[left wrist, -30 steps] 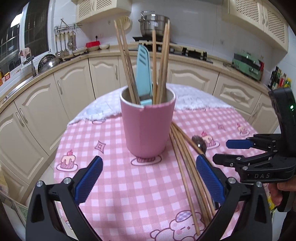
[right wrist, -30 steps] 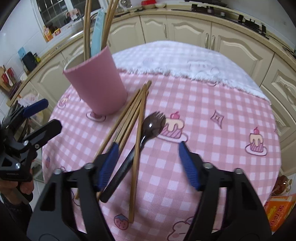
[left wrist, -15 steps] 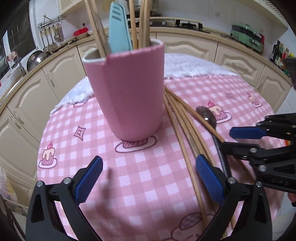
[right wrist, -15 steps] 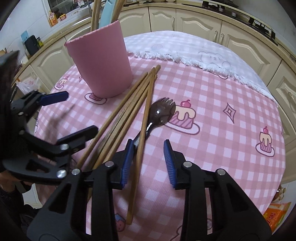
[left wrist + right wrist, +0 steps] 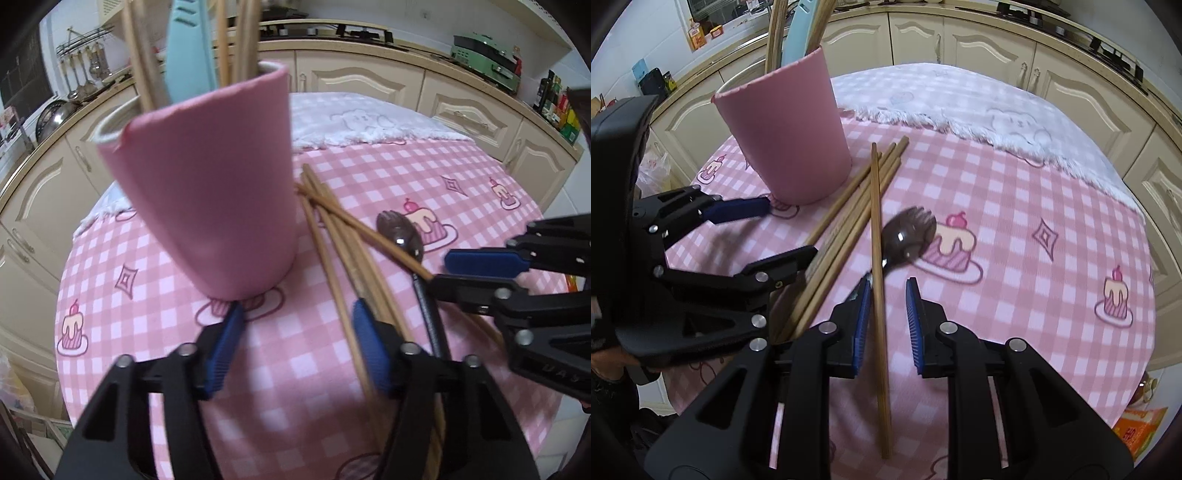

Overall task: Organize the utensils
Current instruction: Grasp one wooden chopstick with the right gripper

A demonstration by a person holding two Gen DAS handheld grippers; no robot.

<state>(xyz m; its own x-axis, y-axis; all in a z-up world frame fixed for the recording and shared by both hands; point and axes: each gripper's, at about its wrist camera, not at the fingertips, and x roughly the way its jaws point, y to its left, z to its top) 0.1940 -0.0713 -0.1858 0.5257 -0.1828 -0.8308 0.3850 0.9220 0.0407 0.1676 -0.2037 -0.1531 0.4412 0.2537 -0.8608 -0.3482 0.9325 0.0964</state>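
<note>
Both hand-held grippers are tipped steeply down and sit close together. The left gripper (image 5: 295, 343) has its blue pads partway apart and the jaws are closing, nothing pinched between them; one pad tip is right by the base of the pink cup (image 5: 207, 184). The right gripper (image 5: 886, 325) is closing too, a single chopstick (image 5: 879, 295) running between its pads, nearer the left pad, with a gap still showing on the right.

Pink checked tablecloth (image 5: 1015, 192), white fringed cloth (image 5: 960, 99), cream cabinets (image 5: 354, 79), green appliance (image 5: 484, 48), possibly toaster
</note>
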